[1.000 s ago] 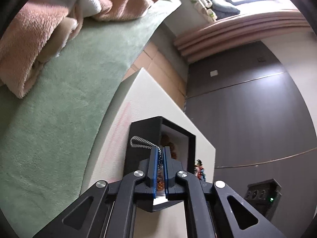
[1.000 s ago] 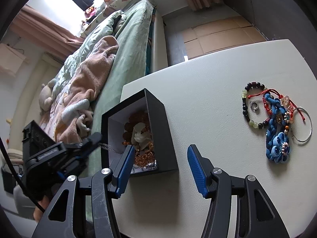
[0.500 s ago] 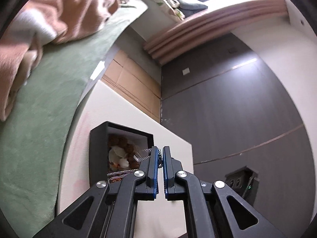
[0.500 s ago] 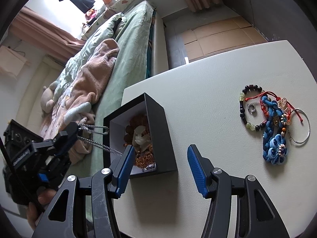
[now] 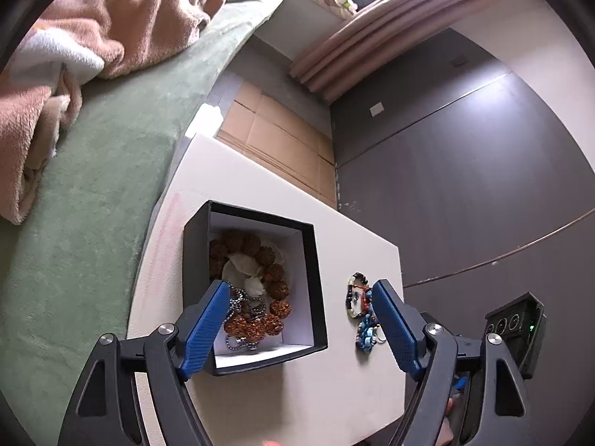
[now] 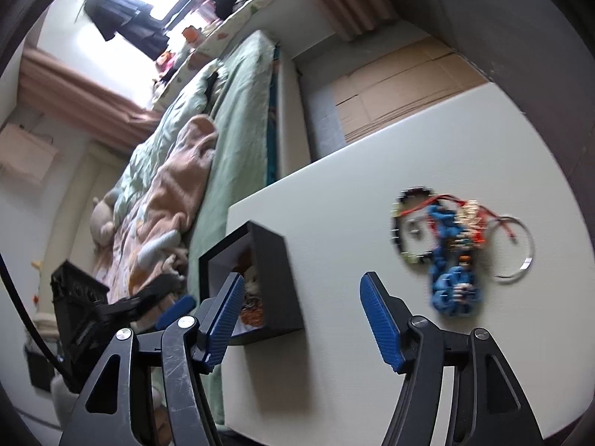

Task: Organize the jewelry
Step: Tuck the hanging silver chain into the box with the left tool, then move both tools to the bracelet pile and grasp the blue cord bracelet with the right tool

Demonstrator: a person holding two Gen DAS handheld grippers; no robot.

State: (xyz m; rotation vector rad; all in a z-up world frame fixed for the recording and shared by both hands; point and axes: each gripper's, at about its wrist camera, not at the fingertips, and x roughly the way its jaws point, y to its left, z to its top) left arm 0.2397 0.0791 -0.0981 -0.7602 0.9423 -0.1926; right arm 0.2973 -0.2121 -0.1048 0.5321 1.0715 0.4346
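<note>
A black box [image 5: 314,278] with a white inside stands on the white table [image 5: 260,186]. It holds brown beads [image 5: 260,256] and a silver ball chain [image 5: 241,303]. My left gripper [image 5: 299,290] hovers above the box, jaws opening wide, nothing between them. To the right of the box lies a pile of bracelets [image 5: 362,308], with a blue knotted piece, red cord and dark beads. In the right wrist view my right gripper [image 6: 301,278] hangs over bare table between the box [image 6: 275,271] and the bracelet pile [image 6: 453,245], jaws opening and empty. The left gripper [image 6: 171,293] shows beside the box.
A bed with a green cover [image 5: 93,186] and a pink blanket [image 5: 122,26] runs along the table's left side. Flattened cardboard [image 5: 275,137] lies on the floor beyond the table. A dark wall panel [image 5: 465,167] stands to the right.
The left gripper's jaws have parted and let go of the silver chain, which now lies in the box. The right gripper has shifted, and the bracelet pile looks larger in its view.
</note>
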